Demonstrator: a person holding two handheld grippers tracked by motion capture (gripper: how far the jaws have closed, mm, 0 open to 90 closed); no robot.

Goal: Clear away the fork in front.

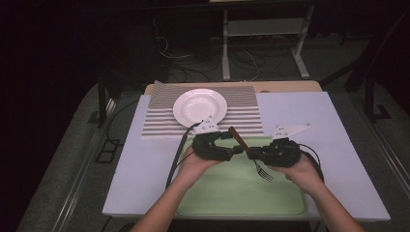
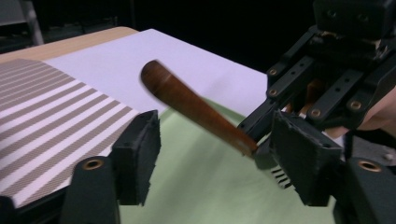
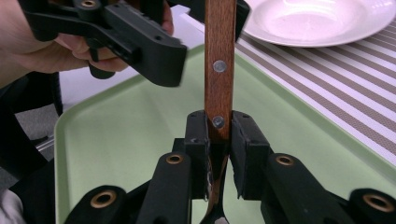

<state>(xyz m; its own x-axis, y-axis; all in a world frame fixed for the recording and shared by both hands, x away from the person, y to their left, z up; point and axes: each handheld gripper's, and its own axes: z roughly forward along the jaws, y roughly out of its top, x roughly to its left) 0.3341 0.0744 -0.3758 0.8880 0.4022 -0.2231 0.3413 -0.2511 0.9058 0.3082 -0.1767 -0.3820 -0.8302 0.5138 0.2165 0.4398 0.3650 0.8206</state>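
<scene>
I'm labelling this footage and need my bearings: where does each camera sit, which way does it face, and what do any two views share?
High view: above the person's side, looking forward and down at the table; both forearms, left gripper and right gripper show.
Left gripper view: on the left gripper, open, facing the fork and the right gripper.
Right gripper view: on the right gripper, clamping the fork, facing the plate.
Shared: fork, green tray, striped mat.

Dim room w/ grey floor [image 1: 63, 159], tangled cables [image 1: 193, 60] & white metal frame legs [image 1: 263, 34] behind table.
</scene>
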